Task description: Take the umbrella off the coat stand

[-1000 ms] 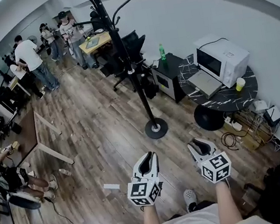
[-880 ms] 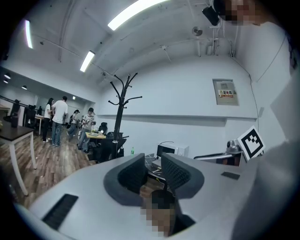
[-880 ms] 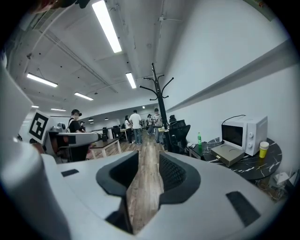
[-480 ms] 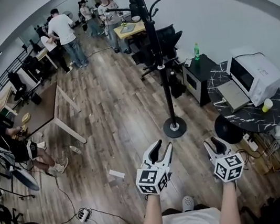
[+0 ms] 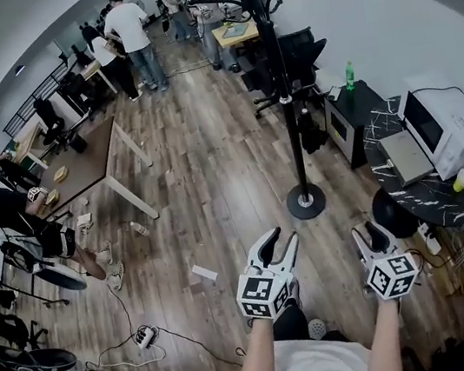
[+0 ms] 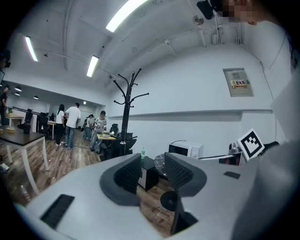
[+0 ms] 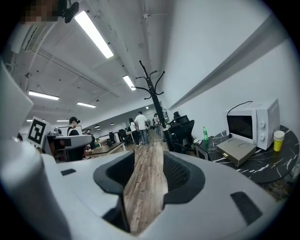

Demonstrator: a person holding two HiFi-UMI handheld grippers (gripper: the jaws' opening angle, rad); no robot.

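Coat stand [image 5: 285, 101] top outside head view

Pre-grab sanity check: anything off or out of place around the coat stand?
Yes. On the coat stand the upper hooks look bare, with no umbrella clearly visible. A dark object low beside its pole can't be identified. A white scrap and a power strip with loose cable lie on the floor.

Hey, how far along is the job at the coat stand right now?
Done: nothing yet. In hand: nothing. The left gripper and right gripper are both empty, their jaws apart after just opening, and both are short of the coat stand. Left: reach the stand, find the umbrella, which I can't make out for sure, then grip it and lift it off.
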